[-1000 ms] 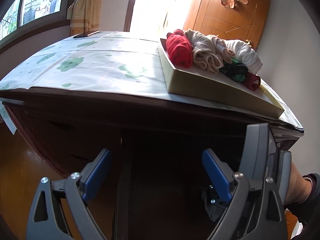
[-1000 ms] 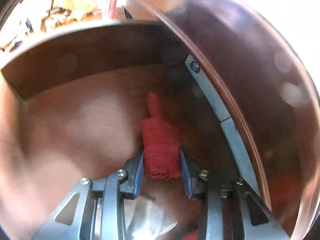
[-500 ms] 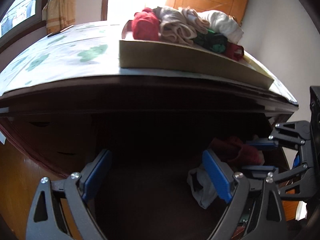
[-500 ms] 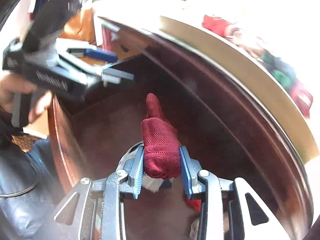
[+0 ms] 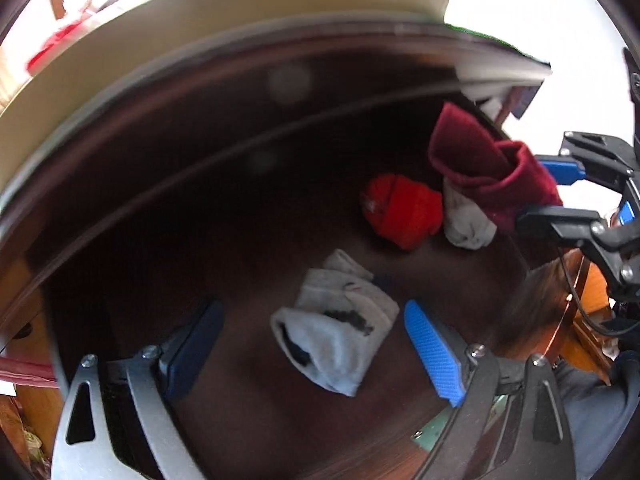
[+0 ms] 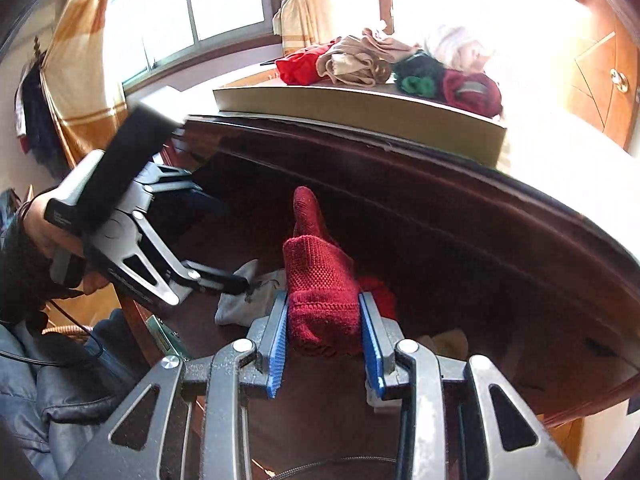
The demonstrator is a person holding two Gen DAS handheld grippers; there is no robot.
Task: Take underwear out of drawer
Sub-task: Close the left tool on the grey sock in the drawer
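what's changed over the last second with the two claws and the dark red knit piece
The right claw has lifted the dark red knit piece from the drawer floor up toward the tray on top. The left claw has swung from facing the cabinet front down into the drawer, over a grey folded piece. Unchanged: right claw clamped on the knit piece, left claw wide open and empty, clothes piled in the tray.
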